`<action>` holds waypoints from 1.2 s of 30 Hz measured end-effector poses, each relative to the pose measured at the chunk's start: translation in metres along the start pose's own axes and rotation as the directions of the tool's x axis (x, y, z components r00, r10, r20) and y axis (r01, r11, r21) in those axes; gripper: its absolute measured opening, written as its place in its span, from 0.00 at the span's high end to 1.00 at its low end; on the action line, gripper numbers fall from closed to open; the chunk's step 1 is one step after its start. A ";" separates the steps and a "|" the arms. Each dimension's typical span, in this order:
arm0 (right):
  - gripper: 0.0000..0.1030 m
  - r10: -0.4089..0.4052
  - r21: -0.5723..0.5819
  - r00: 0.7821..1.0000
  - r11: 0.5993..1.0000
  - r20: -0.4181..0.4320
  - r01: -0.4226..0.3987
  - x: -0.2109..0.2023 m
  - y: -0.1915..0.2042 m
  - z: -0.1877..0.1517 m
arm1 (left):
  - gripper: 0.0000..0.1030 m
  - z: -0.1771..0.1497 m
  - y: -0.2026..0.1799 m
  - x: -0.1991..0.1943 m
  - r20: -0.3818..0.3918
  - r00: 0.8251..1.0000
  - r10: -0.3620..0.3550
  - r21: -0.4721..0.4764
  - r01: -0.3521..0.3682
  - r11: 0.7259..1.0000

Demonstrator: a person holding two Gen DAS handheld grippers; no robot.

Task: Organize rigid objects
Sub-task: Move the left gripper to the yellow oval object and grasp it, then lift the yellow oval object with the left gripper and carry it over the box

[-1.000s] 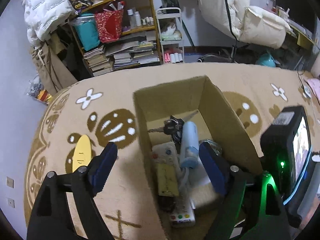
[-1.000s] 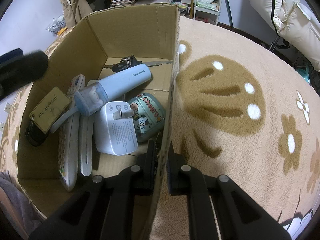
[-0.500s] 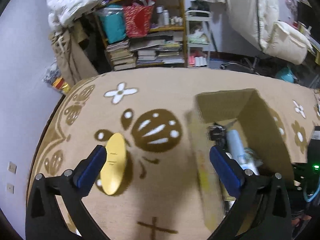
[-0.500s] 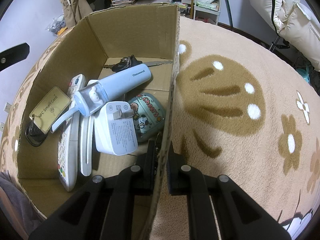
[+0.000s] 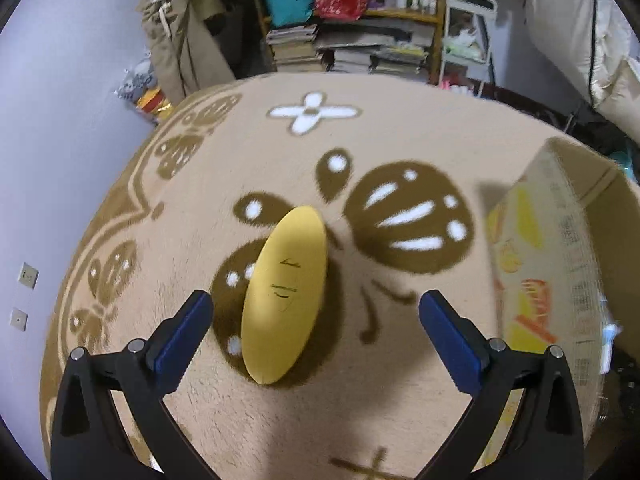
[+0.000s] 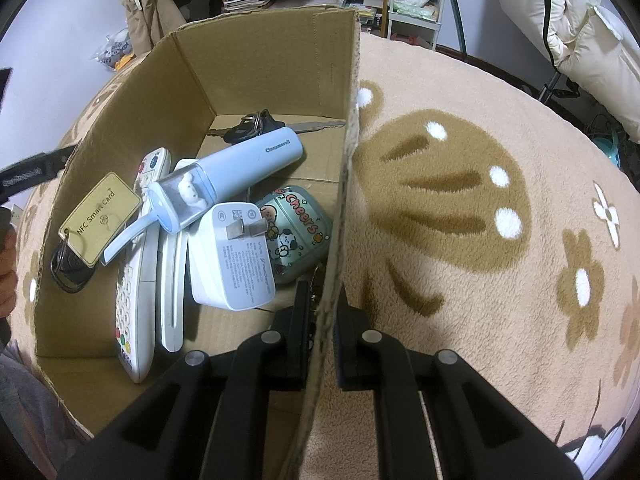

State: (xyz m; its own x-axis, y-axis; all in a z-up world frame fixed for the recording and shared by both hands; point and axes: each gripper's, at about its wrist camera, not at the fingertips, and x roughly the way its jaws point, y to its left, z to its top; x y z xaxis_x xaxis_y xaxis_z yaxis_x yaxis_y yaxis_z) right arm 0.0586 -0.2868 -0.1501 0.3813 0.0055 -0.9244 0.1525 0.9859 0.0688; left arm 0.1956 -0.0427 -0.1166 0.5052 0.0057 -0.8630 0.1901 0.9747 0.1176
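A flat yellow oval object [image 5: 286, 292] lies on the beige carpet. My left gripper [image 5: 316, 332] hovers over it, open, with the oval between the blue pads nearer the left one. The cardboard box [image 5: 560, 272] stands to the right. In the right wrist view my right gripper [image 6: 324, 316] is shut on the box's right wall [image 6: 344, 208]. Inside lie a pale blue case [image 6: 236, 176], a white charger [image 6: 232, 256], a green earbud case [image 6: 296, 228], a white remote [image 6: 138, 272], keys [image 6: 256, 126] and a yellow NFC card [image 6: 100, 216].
A cluttered bookshelf [image 5: 352, 24] and a white rack [image 5: 466, 40] stand beyond the carpet's far edge. A beige garment [image 5: 176, 44] hangs at back left. White bedding [image 6: 576, 32] lies far right. A person's hand [image 6: 8, 264] shows at the left edge.
My left gripper has swung left from above the box to over the yellow oval, staying open. My right gripper keeps its hold on the box wall.
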 end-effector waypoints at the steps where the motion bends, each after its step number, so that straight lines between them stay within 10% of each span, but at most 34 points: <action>1: 0.89 0.000 0.000 1.000 1.000 0.000 0.000 0.000 0.000 0.000 | 0.01 -0.001 0.002 0.007 -0.009 1.000 0.008 -0.002 -0.008 1.000; 16: 0.89 0.002 0.002 1.000 1.000 0.000 -0.002 0.000 0.000 0.001 | 0.02 0.002 0.015 0.053 -0.063 0.997 0.034 -0.019 -0.035 0.999; 23: 0.89 0.002 0.002 1.000 1.000 0.000 -0.002 0.000 -0.001 0.000 | 0.14 0.000 0.019 0.068 -0.077 0.996 0.039 -0.028 -0.042 0.999; 26: 0.89 0.001 0.001 1.000 1.000 0.000 -0.001 0.000 -0.001 0.001 | 0.38 0.000 0.022 0.066 -0.052 0.998 0.020 -0.053 -0.023 0.998; 36: 0.89 0.003 0.002 1.000 1.000 -0.001 -0.003 0.000 -0.001 0.000 | 0.38 -0.002 0.034 0.075 -0.054 0.997 -0.054 -0.104 0.048 0.993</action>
State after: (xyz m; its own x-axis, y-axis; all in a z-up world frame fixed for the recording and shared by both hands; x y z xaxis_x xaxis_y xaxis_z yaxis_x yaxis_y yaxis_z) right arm 0.0587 -0.2878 -0.1501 0.3809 0.0083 -0.9246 0.1533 0.9856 0.0720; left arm 0.2379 -0.0081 -0.1780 0.4480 -0.0347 -0.8934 0.1257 0.9918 0.0245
